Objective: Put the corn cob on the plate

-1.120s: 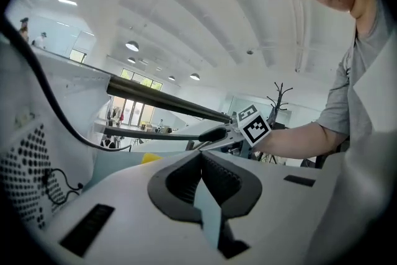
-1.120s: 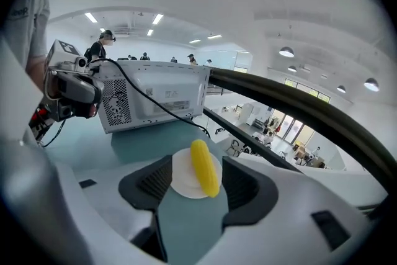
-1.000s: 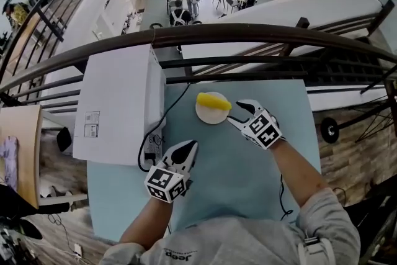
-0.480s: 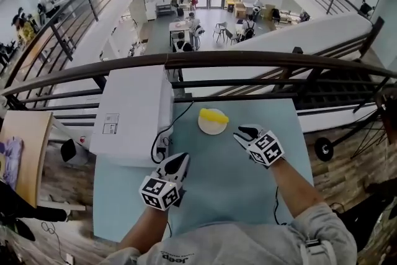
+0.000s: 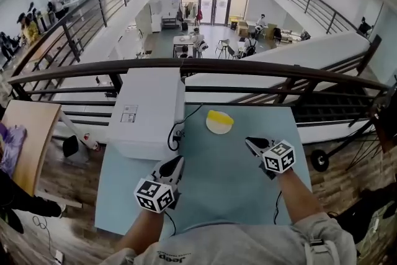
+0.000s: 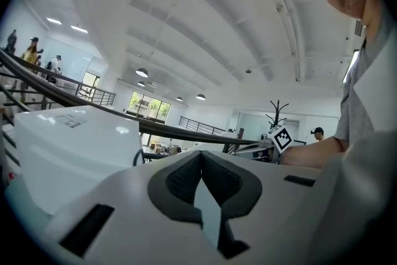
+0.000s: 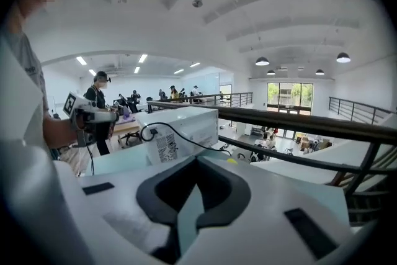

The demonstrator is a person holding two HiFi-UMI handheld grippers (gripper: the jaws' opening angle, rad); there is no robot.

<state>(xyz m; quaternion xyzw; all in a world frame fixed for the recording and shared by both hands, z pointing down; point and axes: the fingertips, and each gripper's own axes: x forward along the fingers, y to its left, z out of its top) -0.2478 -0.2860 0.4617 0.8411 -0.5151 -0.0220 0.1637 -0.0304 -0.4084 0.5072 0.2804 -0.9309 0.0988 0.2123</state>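
Observation:
The yellow corn cob (image 5: 219, 116) lies on the small round white plate (image 5: 219, 126) at the far middle of the light blue table (image 5: 217, 189). My right gripper (image 5: 250, 143) hangs to the near right of the plate, well apart from it. Its jaws are closing down to shut, with nothing between them (image 7: 197, 161). A speck of the corn cob (image 7: 232, 161) shows just past them. My left gripper (image 5: 179, 162) is at the near left, away from the plate. Its pads meet with nothing held (image 6: 200, 154).
A large white box-shaped machine (image 5: 149, 112) stands on the table's left side, with a black cable (image 5: 177, 133) running from it. A dark railing (image 5: 198, 65) runs along the table's far edge, with a drop to a lower floor behind it.
Both grippers have drawn back from the plate toward me and risen. The right jaws, open beside the corn cob before, have closed. The corn cob stays on the plate.

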